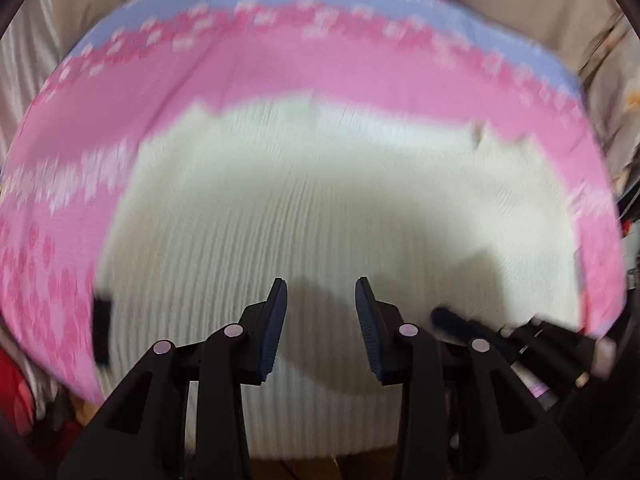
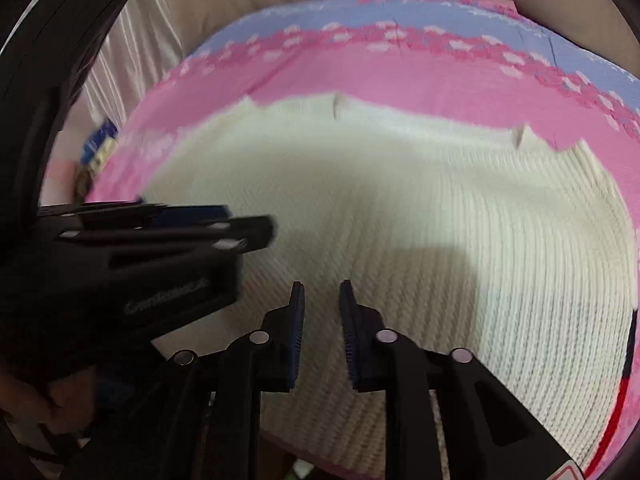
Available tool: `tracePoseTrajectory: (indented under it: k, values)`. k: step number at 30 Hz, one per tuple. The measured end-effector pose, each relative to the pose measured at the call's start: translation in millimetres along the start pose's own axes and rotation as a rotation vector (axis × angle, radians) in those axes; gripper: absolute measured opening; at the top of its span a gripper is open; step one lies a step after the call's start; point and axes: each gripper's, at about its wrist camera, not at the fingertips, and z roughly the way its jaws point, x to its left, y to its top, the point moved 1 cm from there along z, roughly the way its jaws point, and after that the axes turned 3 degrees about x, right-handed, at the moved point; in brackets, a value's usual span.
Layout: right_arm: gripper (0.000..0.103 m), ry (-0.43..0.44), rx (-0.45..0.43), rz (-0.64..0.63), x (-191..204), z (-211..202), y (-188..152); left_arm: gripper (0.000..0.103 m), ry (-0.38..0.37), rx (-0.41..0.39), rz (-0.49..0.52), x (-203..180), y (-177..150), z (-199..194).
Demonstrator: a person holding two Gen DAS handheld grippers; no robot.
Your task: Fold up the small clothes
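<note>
A cream ribbed knit garment [image 1: 320,200] lies spread flat on a pink and lilac patterned mat [image 1: 300,68]. It also shows in the right wrist view [image 2: 420,200] on the same mat [image 2: 400,80]. My left gripper [image 1: 321,292] is open and empty, hovering over the garment's near part. My right gripper [image 2: 322,292] is open with a narrower gap, also empty over the near part. The left gripper shows in the right wrist view [image 2: 240,228] at the left, and the right gripper shows blurred at the lower right of the left wrist view [image 1: 520,336].
Beige fabric [image 1: 520,4] and pale satin cloth [image 2: 132,52] lie beyond and beside the mat. Red and mixed items [image 1: 20,392] sit off the mat's near left edge. A small blue object [image 2: 100,140] sits at the mat's left edge.
</note>
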Motion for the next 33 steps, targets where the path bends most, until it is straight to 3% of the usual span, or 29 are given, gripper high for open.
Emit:
tracePoseTrajectory:
  k: [2, 6, 8, 9, 10, 11, 13, 16, 20, 22, 24, 25, 27, 31, 33]
  values:
    - [0.008, -0.028, -0.003, 0.064, -31, -10, -14, 0.035, 0.007, 0.011, -0.042, 21, -19, 3]
    - [0.004, -0.183, -0.028, 0.415, -143, -71, -62, 0.035, 0.047, 0.021, -0.093, 65, -34, -9]
    - [0.000, -0.124, -0.048, 0.544, -179, -90, -93, 0.035, -0.049, 0.060, -0.157, 90, -34, -4]
    - [0.000, -0.225, -0.028, 0.594, -186, -98, -102, 0.035, -0.065, 0.071, -0.164, 95, -33, -2]
    - [0.014, -0.351, 0.001, 0.625, -187, -104, -105, 0.035, -0.080, 0.082, -0.161, 98, -30, 0]
    - [0.013, -0.377, -0.004, 0.646, -181, -108, -104, 0.035, -0.089, 0.092, -0.138, 98, -26, 1]
    - [0.012, -0.301, -0.074, 0.703, -156, -118, -94, 0.034, -0.091, 0.105, -0.096, 95, -21, 1]
    - [0.012, -0.248, -0.107, 0.639, -98, -109, -62, 0.034, -0.130, 0.081, -0.004, 87, -19, -9]
    - [0.012, -0.176, -0.008, 0.329, -1, -57, -19, 0.035, -0.122, 0.091, 0.049, 80, -20, -7]
    - [0.012, -0.188, 0.060, 0.206, 24, -30, -20, 0.036, -0.120, 0.088, 0.035, 81, -19, -3]
    - [0.007, -0.210, 0.111, 0.153, 22, -15, -33, 0.037, -0.115, 0.068, -0.002, 86, -22, -4]
    - [0.000, -0.203, 0.125, 0.169, 9, -17, -42, 0.037, -0.104, 0.057, -0.032, 88, -30, -6]
    - [0.000, -0.203, 0.132, 0.221, -19, -33, -55, 0.037, -0.068, 0.043, -0.096, 91, -39, -9]
    - [0.013, -0.242, 0.078, 0.308, -68, -82, -66, 0.037, -0.008, 0.060, -0.174, 85, -60, -9]
    - [0.013, -0.233, 0.059, 0.306, -84, -91, -61, 0.037, 0.019, 0.068, -0.196, 81, -70, -8]
